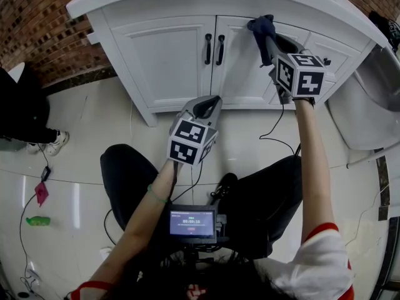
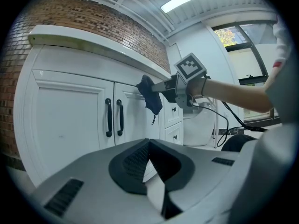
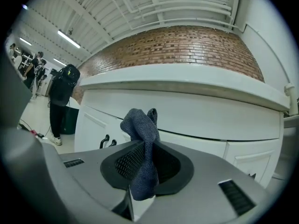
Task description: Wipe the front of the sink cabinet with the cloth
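One crumpled, coarse-woven cloth (image 3: 141,149) sits pinched in the right hand-held gripper (image 3: 148,146).

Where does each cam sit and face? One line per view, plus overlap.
Head view: on the person's head, steeply down at the sink cabinet and floor; both forearms, left gripper, right gripper show.
Left gripper view: on the left gripper, along its shut, empty jaws toward the cabinet; right gripper and forearm show.
Right gripper view: on the right gripper, toward the cabinet's top edge; jaws shut on the cloth.
Shared: all three show cabinet and cloth.
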`<state>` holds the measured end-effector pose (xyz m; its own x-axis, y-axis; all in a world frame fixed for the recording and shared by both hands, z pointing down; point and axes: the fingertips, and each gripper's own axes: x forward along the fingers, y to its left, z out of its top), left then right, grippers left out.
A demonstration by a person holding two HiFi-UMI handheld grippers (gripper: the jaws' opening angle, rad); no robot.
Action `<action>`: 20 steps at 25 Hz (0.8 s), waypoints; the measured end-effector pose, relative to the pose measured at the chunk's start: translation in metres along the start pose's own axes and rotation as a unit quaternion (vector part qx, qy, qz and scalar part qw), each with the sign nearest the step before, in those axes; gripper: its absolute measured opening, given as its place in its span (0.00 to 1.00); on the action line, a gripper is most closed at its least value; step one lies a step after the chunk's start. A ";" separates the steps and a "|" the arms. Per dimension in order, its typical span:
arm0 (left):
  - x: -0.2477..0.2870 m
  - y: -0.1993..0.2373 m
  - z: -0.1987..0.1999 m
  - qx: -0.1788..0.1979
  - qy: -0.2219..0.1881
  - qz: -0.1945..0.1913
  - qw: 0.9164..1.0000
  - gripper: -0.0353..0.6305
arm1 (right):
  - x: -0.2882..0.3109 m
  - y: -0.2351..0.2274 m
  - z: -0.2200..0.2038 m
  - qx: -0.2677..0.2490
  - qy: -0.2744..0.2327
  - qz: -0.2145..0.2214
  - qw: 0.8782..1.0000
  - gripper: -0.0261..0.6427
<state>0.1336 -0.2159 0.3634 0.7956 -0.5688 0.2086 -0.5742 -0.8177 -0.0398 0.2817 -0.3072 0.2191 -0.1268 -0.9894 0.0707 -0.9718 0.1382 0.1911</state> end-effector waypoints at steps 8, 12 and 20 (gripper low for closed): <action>0.002 -0.002 -0.007 -0.006 0.007 -0.006 1.000 0.08 | 0.015 0.009 -0.091 0.021 0.083 -0.004 0.996 0.13; 0.005 0.002 -0.014 -0.010 0.013 -0.004 1.000 0.08 | 0.023 0.025 -0.149 0.041 0.133 -0.001 0.990 0.13; 0.007 0.011 -0.031 -0.019 0.025 -0.003 1.000 0.08 | 0.047 0.060 -0.286 0.081 0.261 0.006 0.962 0.13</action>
<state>0.1267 -0.2266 0.3944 0.7895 -0.5572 0.2574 -0.5763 -0.8172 -0.0015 0.2744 -0.3326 0.5140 -0.0624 -0.8244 0.5625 -0.9944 0.0994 0.0353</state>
